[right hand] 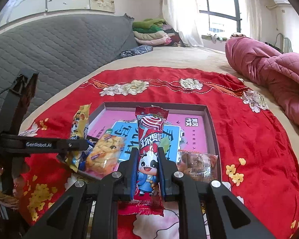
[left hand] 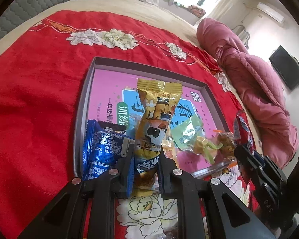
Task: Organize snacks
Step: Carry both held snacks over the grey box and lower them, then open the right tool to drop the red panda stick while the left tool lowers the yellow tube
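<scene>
My left gripper is shut on a yellow snack packet with a cartoon animal, held upright above the near edge of the grey tray. My right gripper is shut on a red snack packet with a cartoon cow, held above the same tray. In the tray lie a blue packet, a green packet, a brown snack and a puffed-rice snack. The left gripper with its yellow packet shows at the left of the right wrist view.
The tray has a pink printed bottom and sits on a red flowered cloth on a bed. A pink quilt lies at the right. A grey padded headboard stands behind. Folded clothes are stacked by the window.
</scene>
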Available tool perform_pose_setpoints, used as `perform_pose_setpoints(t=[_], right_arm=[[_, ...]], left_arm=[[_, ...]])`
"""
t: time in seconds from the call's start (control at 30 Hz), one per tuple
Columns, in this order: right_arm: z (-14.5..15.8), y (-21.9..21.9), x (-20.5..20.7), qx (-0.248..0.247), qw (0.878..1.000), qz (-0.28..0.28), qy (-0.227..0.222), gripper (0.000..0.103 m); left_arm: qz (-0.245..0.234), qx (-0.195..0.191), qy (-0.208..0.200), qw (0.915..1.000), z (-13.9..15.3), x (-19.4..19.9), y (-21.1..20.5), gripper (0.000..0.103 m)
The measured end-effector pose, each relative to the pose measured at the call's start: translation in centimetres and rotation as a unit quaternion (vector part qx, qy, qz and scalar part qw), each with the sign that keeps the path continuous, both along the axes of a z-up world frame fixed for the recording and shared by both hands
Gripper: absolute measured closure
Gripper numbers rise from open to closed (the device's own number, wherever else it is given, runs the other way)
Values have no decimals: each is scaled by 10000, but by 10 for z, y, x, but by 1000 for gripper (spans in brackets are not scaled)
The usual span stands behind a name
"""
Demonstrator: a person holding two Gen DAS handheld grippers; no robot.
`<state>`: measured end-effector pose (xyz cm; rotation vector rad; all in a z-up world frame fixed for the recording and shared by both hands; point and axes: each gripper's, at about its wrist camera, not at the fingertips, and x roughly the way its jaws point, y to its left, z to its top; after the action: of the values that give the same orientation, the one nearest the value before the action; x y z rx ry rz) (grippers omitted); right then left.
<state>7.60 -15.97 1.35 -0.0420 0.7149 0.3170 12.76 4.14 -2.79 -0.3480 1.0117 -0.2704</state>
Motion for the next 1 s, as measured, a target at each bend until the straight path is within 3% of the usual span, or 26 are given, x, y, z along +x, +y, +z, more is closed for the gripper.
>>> perform_pose_setpoints(t=[1.0], right_arm=[[-18,3,24,-296,9991,-279,108,85]], left_arm=[[-178,-43,131,9997,-5,2,-9,84]])
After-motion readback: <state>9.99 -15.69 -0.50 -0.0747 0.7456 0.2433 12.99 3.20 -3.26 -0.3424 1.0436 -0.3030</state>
